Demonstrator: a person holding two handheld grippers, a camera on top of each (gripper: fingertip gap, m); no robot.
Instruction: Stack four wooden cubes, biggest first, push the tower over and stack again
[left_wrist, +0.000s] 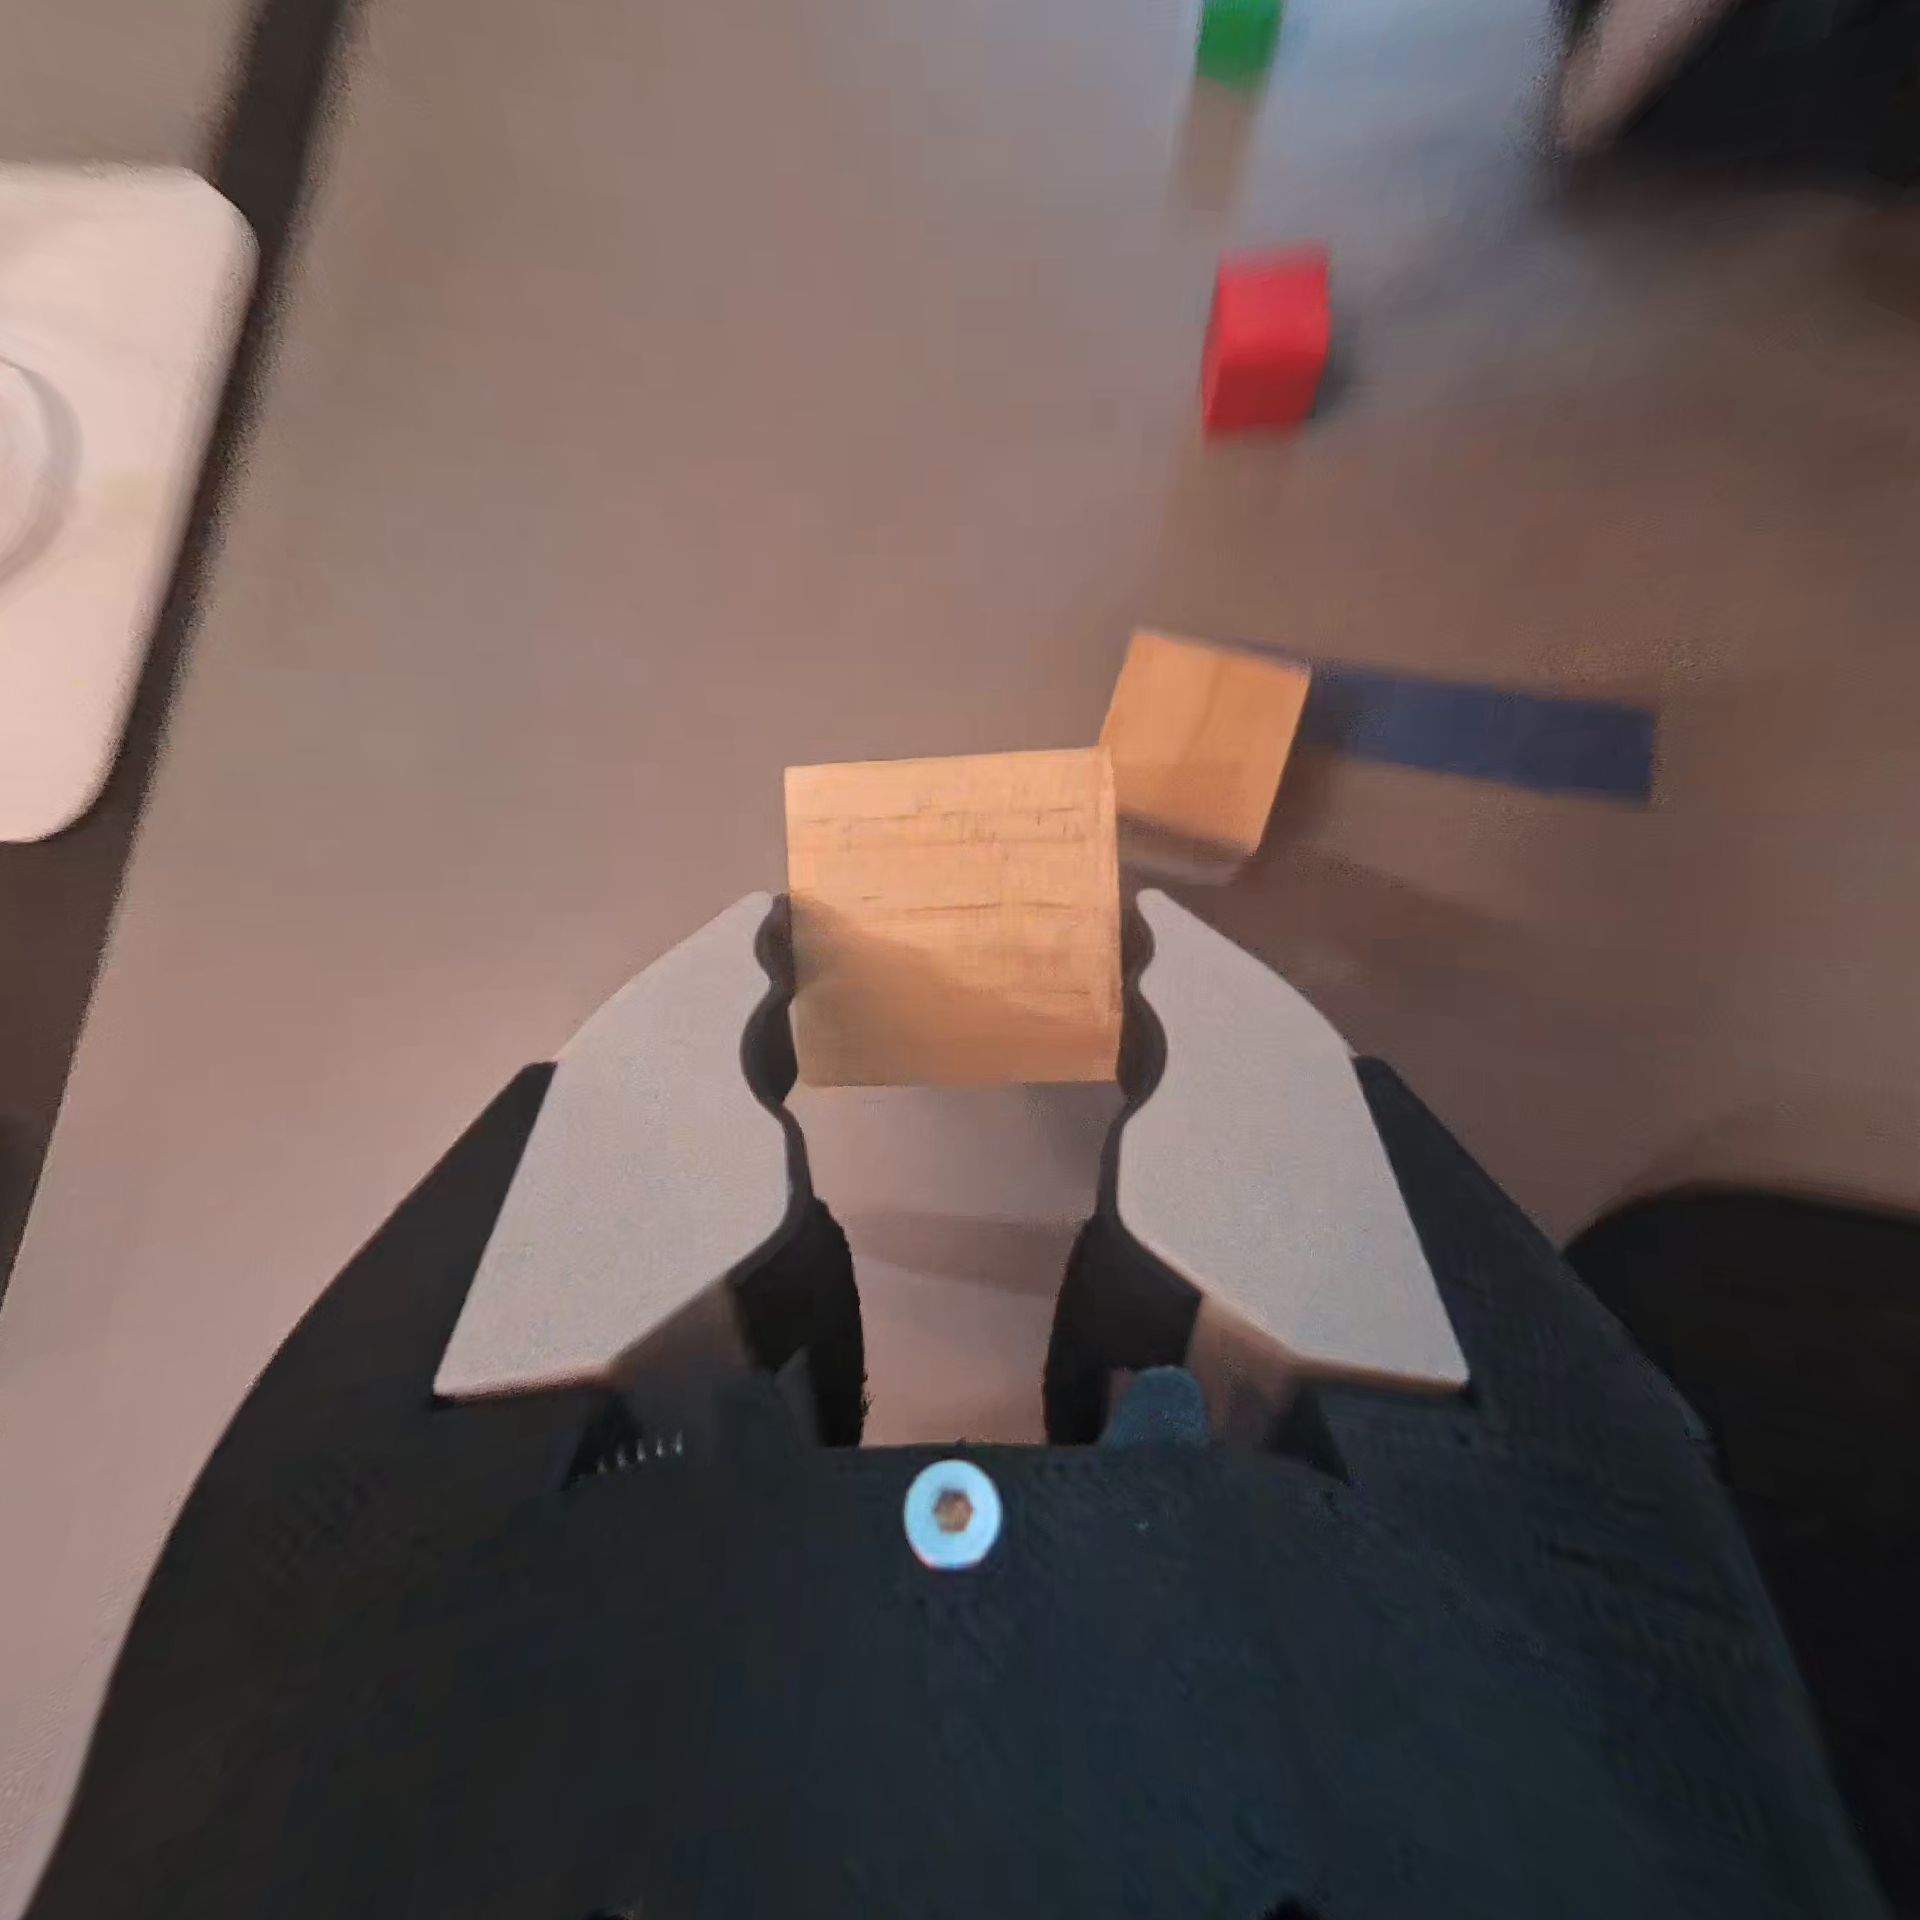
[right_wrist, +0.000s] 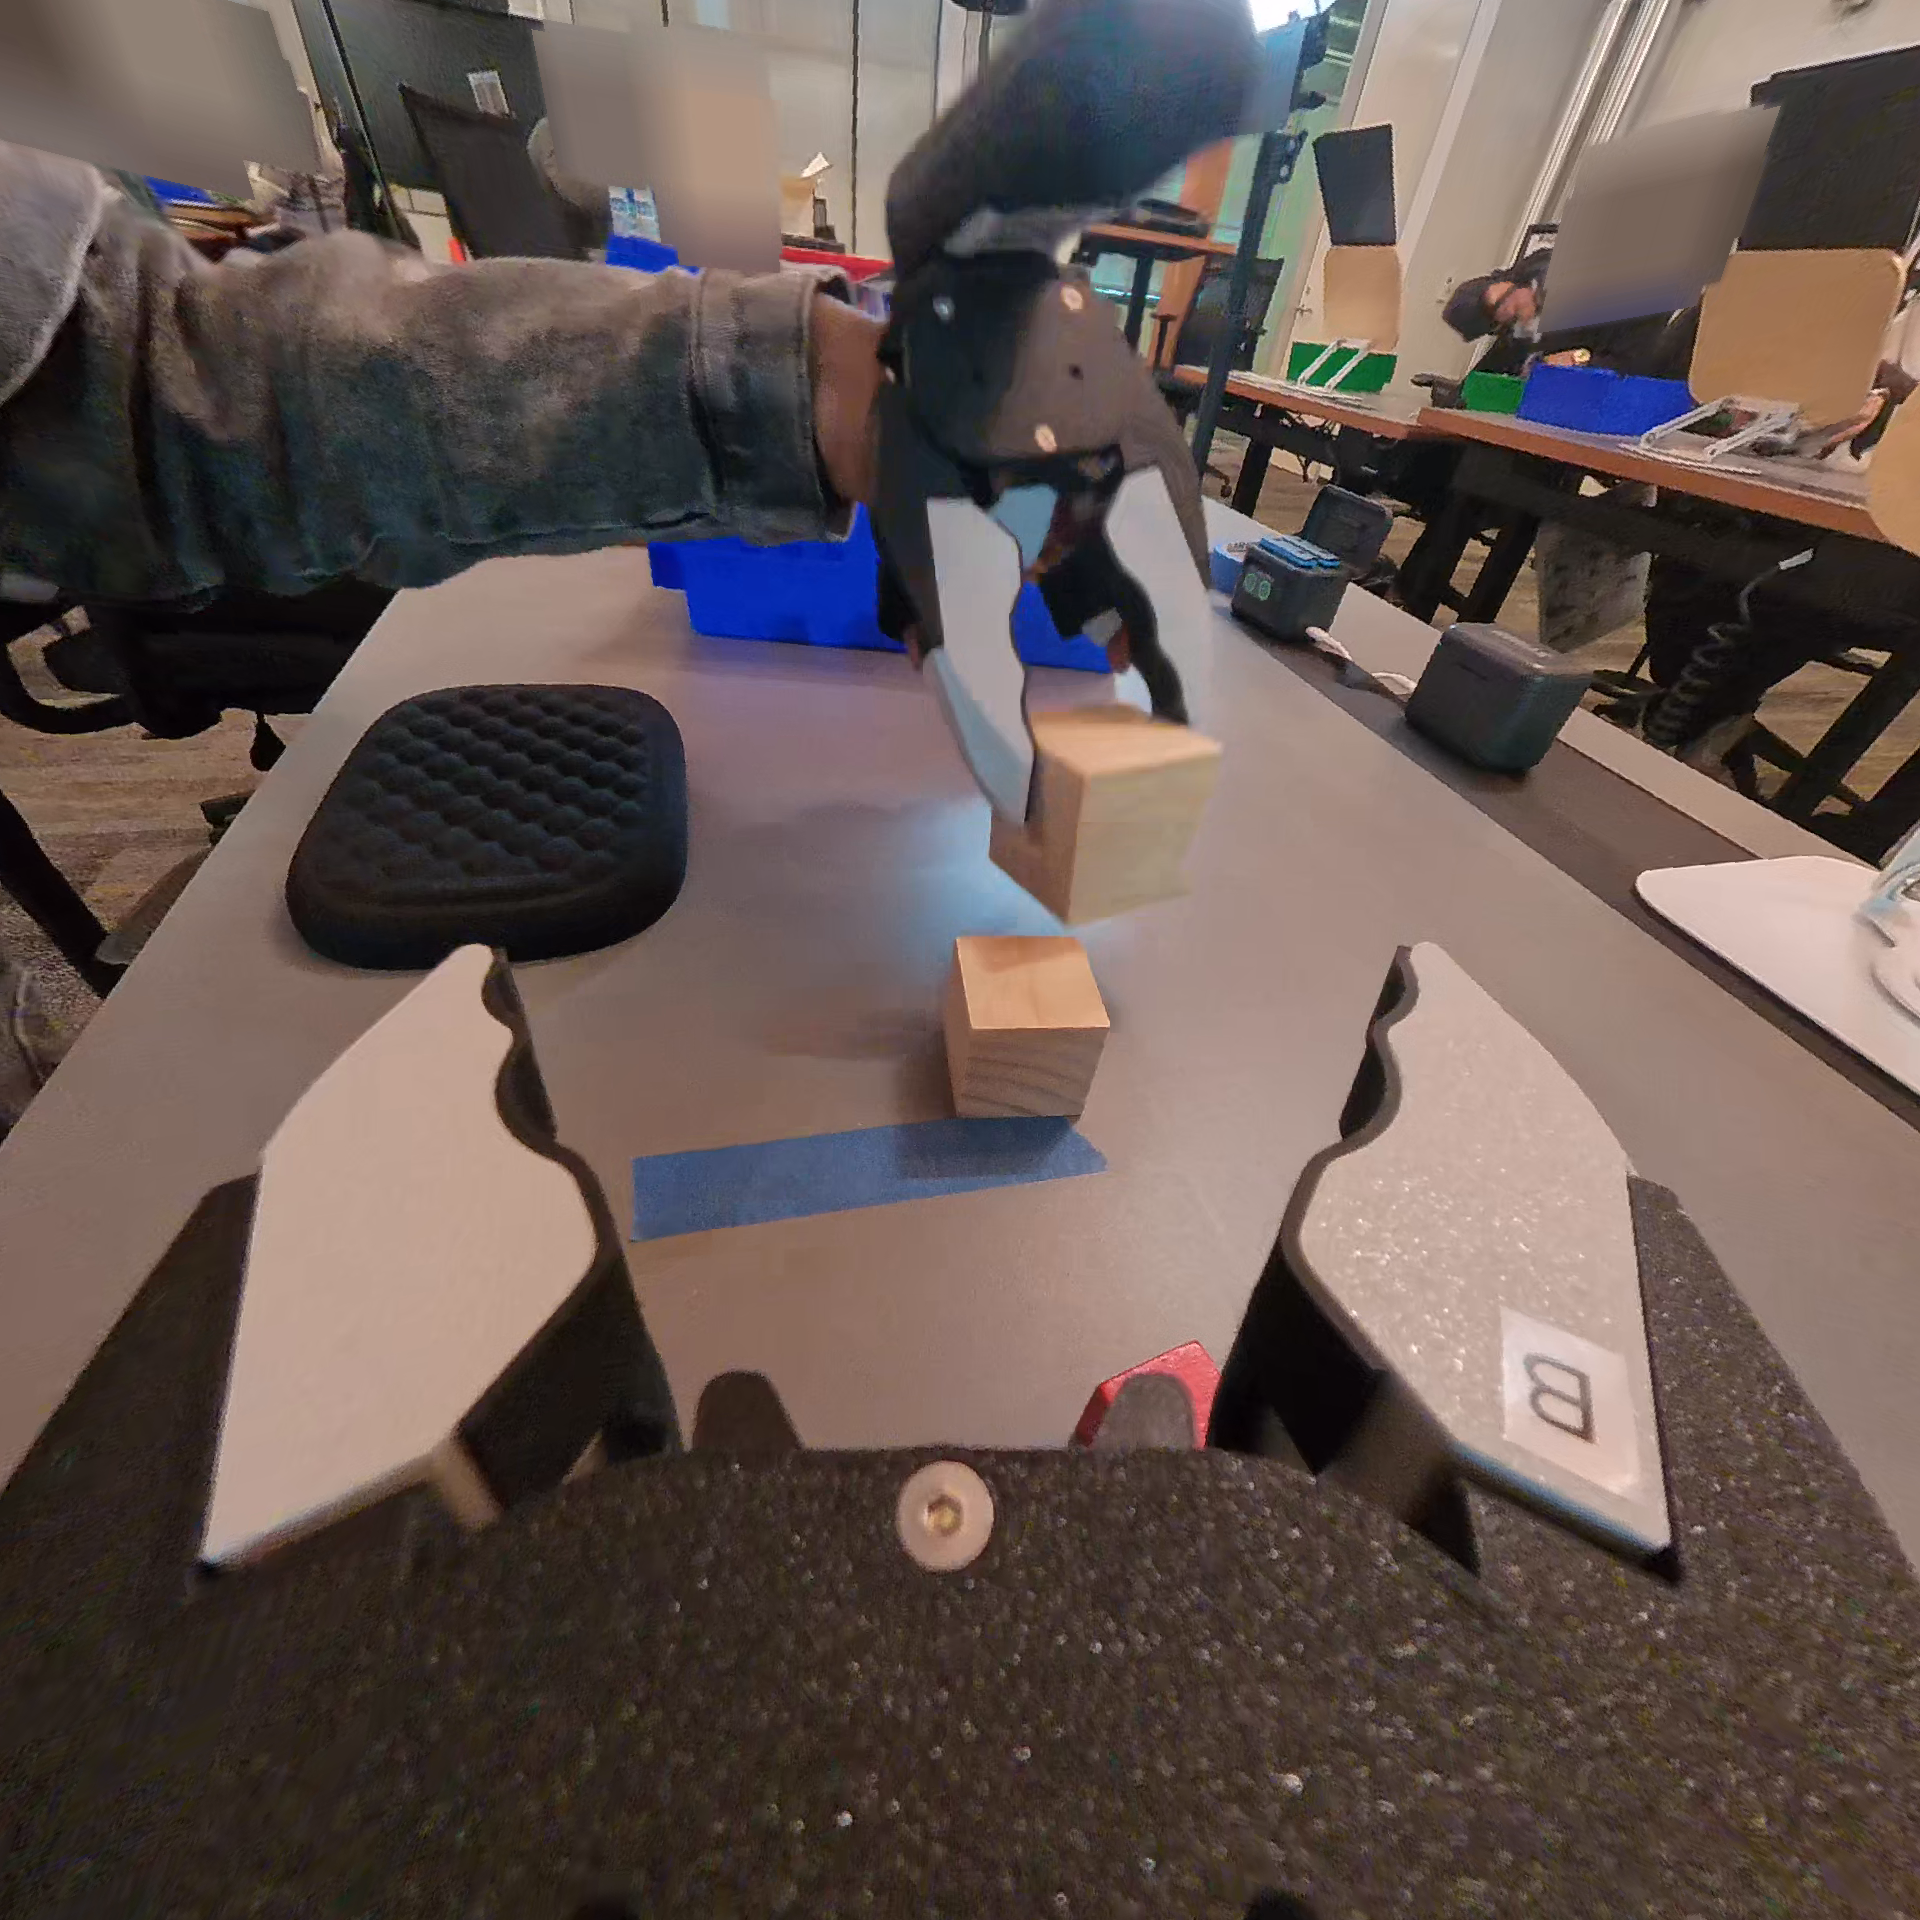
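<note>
The left hand-held gripper (left_wrist: 951, 977) is clamped on the large wooden cube (left_wrist: 951, 914), tilted above mid-counter (right_wrist: 727, 831). It should be levelled and set down flat as base. The right hand-held gripper (right_wrist: 951, 1039) is held wide open, empty, facing the smaller cube (right_wrist: 1023, 1029) beside the blue tape (right_wrist: 862, 1174).

This is an open-plan office or lab workspace. Beyond the right gripper's fingertips (right_wrist: 951, 997) a grey table (right_wrist: 779, 748) runs back to a blue plastic bin (right_wrist: 769, 597). Farther off, past the right finger, stand long wooden desks (right_wrist: 1621, 457) with more blue and green bins, dark office chairs (right_wrist: 488, 187) and a seated person (right_wrist: 1507, 307). Just past that finger sit 2 dark equipment cases (right_wrist: 1496, 696). A black cushioned pad (right_wrist: 488, 821) lies beyond the left finger.
</note>
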